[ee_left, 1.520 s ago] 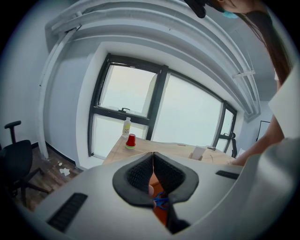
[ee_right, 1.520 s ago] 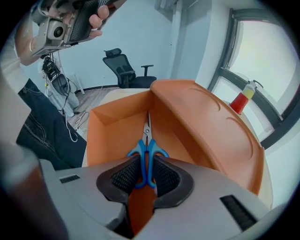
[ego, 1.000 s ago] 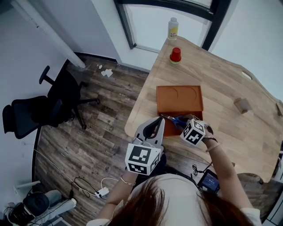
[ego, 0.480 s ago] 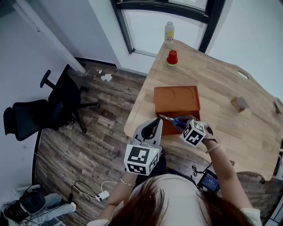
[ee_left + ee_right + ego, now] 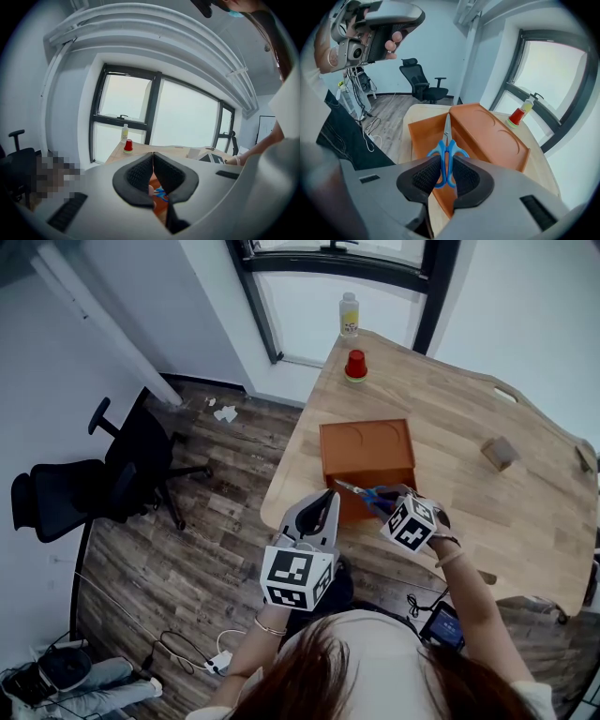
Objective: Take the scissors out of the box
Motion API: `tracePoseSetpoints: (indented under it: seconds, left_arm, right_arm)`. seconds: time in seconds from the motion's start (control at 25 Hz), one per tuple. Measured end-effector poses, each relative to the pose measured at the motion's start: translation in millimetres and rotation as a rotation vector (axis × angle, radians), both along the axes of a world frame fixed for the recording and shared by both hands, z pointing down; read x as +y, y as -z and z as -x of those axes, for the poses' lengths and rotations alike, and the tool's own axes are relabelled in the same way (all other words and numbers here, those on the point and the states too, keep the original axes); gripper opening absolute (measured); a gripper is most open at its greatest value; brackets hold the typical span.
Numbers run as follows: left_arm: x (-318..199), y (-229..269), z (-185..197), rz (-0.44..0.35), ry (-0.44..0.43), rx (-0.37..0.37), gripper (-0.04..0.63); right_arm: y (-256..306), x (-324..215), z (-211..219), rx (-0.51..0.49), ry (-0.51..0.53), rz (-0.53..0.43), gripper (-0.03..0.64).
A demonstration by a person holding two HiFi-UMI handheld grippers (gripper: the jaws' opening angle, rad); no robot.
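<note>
1. Scissors [image 5: 446,150] are gripped by their blue handles in your right tongs [image 5: 445,165], which are clenched on them. The blades point away from you, over the open orange box [image 5: 419,133].
2. From the head view, the scissors [image 5: 367,493] hang above the near edge of the box [image 5: 349,512]. Its lid [image 5: 367,444] lies open behind it. They look lifted off the box floor, so the pick itself seems done.
3. Your left tongs [image 5: 153,164] are clenched with nothing between them. They hover just beside the box's near corner and play no part in the grip.
4. What looks to be left is carrying the scissors clear of the box and setting them on the tabletop [image 5: 469,512].
5. To your right the tabletop is bare wood, and that looks like the easiest place to put them.
6. A small block [image 5: 498,452] sits well to the right. A red cup [image 5: 355,365] and a bottle [image 5: 349,313] stand at the far end, well apart from the box.
7. Nothing blocks the way, though the left tongs [image 5: 323,507] are close to the blade tips, so mind that side.
</note>
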State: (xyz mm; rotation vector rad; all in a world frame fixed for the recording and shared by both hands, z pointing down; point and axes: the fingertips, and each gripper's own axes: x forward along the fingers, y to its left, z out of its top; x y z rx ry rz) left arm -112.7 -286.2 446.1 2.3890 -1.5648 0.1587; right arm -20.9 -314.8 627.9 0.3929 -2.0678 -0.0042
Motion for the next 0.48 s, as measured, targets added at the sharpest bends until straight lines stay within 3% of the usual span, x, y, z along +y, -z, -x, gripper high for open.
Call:
tracePoseSetpoints:
  seconds: [0.48]
  left_arm:
    - [26.2,17.3,-15.8,-0.043,0.005,-0.013,0.02]
  right_arm:
    - [24.9,22.1,-18.0,-0.09,-0.086,-0.049,0.109]
